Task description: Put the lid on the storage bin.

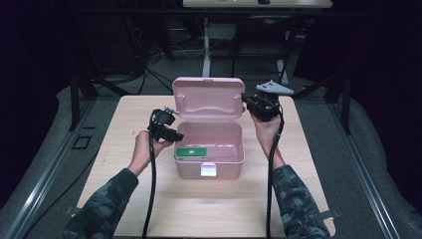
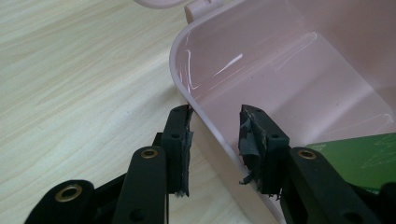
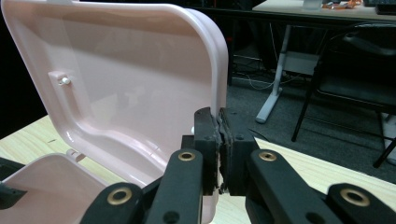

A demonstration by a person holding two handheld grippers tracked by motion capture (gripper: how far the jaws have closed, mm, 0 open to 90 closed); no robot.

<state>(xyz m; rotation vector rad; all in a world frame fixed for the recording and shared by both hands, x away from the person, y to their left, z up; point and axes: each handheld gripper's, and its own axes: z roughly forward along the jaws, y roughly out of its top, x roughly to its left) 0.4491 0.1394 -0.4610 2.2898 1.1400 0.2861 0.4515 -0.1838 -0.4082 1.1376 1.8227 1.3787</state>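
A pink plastic box (image 1: 230, 167) stands open at the middle of the table, its lid (image 1: 208, 97) upright at the back. A green flat item (image 1: 191, 152) lies inside at the front left. My left gripper (image 1: 176, 137) straddles the box's left wall (image 2: 205, 116), one jaw outside and one inside, pads closed on it; the green item (image 2: 364, 158) shows to the right. My right gripper (image 1: 245, 99) is shut, its tips against the lid's right edge. In the right gripper view the closed jaws (image 3: 218, 116) sit just beside the lid's rim (image 3: 219, 60).
The light wooden table (image 1: 139, 199) has bare room in front of and on both sides of the box. A white latch (image 1: 208, 171) is on the box's front. Beyond the far edge are dark floor, cables and a white desk leg (image 3: 275, 88).
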